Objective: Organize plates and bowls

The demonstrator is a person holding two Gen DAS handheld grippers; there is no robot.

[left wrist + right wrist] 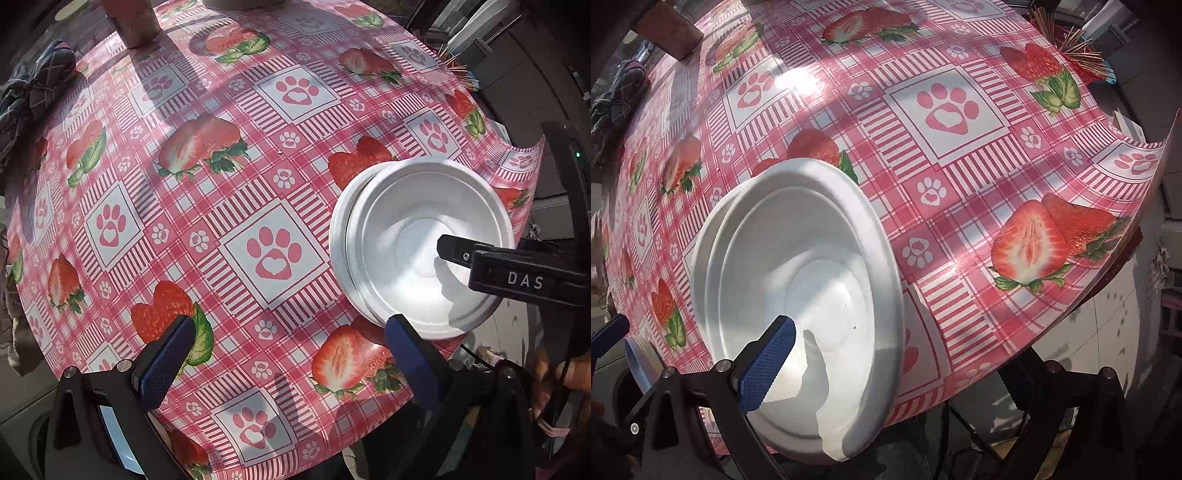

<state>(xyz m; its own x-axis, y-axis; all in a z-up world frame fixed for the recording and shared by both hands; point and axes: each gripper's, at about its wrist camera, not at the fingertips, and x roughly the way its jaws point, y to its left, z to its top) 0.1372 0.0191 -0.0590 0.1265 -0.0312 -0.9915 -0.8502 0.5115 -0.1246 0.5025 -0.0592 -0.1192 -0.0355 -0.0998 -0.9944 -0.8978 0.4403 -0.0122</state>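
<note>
Right hand-held gripper spread over bowl

White shallow bowl upright, nested in a slightly wider white plate, the plate's rim showing along one side, the stack resting near the edge of the strawberry-and-paw-print tablecloth, bowl interior bare, lit by sun, partly shadowed

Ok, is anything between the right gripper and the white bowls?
Nothing visible. The right gripper has one finger inside the top white bowl, jaws open across its rim. The left gripper hangs open beside the stack, over the tablecloth.
</note>
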